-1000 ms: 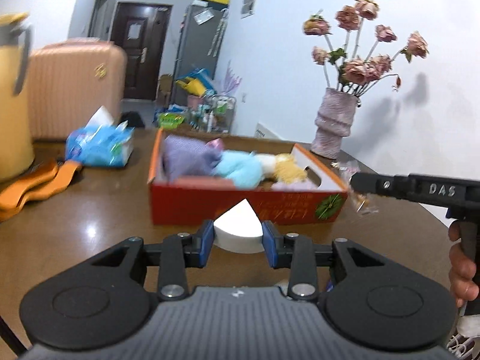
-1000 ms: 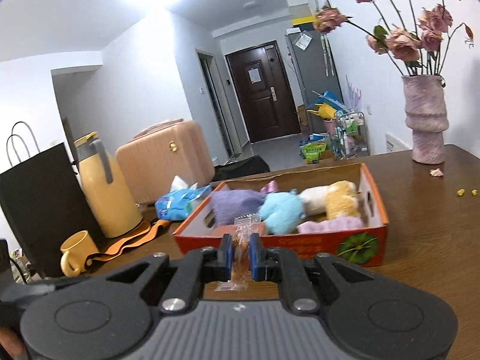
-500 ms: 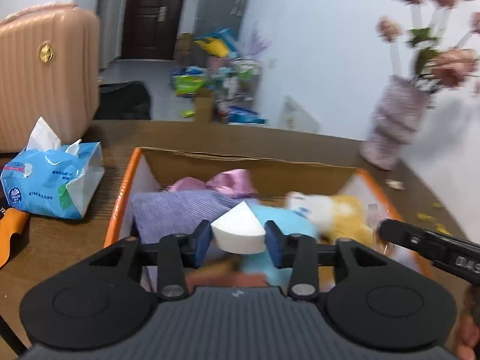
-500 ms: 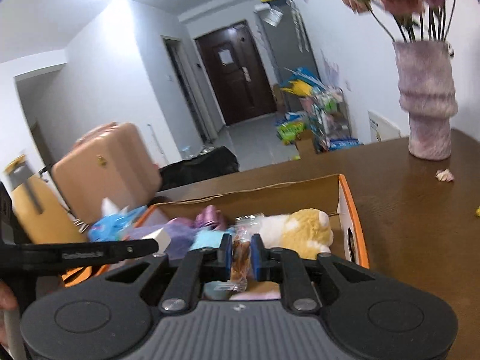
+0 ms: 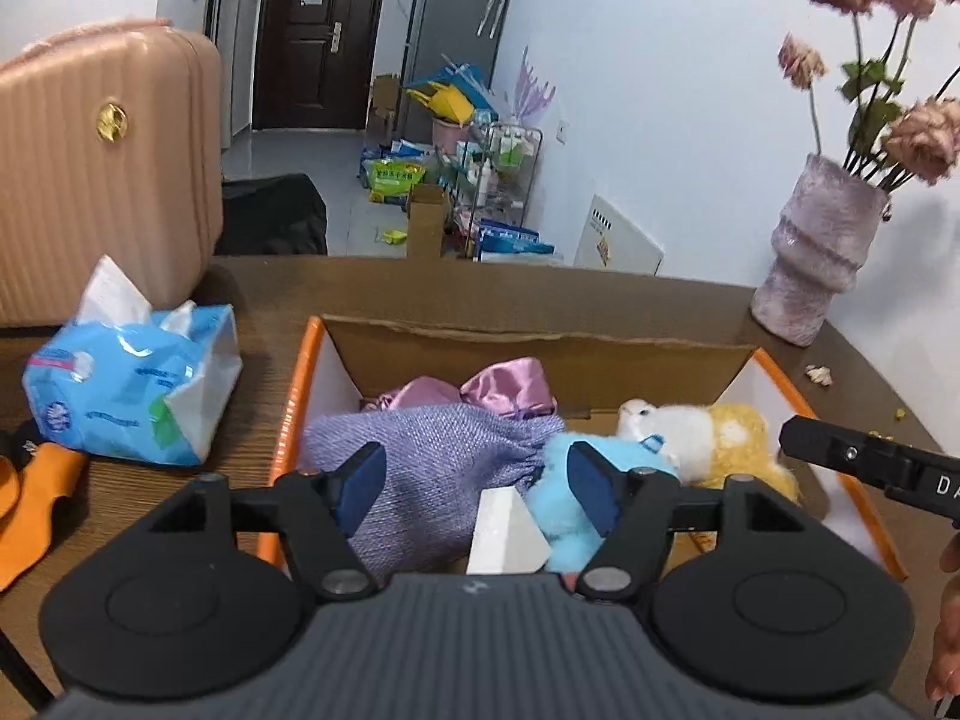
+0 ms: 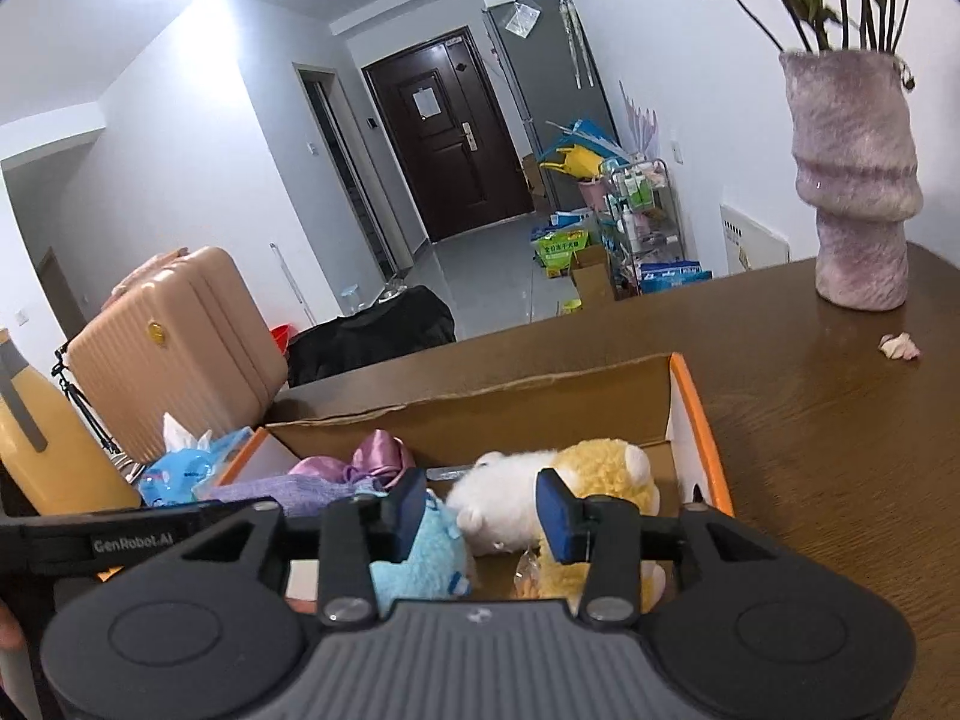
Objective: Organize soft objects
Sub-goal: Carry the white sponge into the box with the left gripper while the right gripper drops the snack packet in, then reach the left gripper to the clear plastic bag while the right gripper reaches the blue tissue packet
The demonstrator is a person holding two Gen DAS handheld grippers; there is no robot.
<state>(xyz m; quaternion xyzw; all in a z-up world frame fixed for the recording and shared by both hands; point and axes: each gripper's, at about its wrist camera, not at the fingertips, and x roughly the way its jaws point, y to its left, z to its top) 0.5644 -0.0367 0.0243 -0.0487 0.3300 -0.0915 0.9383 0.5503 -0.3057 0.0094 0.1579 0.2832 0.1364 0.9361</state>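
Observation:
Over the orange-rimmed cardboard box [image 5: 294, 396], my left gripper [image 5: 477, 474] has its jaws opening. The white sponge wedge [image 5: 507, 531] lies loose below them, touching neither pad, on a purple knit cloth [image 5: 444, 468]. A pink satin piece [image 5: 480, 387], a blue plush [image 5: 564, 492] and a white-and-yellow plush [image 5: 702, 444] also fill the box. My right gripper [image 6: 483, 510] hangs over the box's right half, jaws opening. A clear snack packet [image 6: 528, 576] rests free beneath it, beside the yellow plush [image 6: 600, 480] and the blue plush [image 6: 420, 564].
A blue tissue pack [image 5: 132, 384] and an orange strap [image 5: 36, 492] lie left of the box, with a pink suitcase [image 5: 102, 180] behind. A yellow jug [image 6: 48, 456] stands far left. A fuzzy vase [image 6: 858, 192] of flowers stands at the back right, with a fallen petal [image 6: 900, 347] near it.
Both grippers came forward from in front of the box to over it. Their jaws then parted: the sponge dropped out of the left, the packet out of the right.

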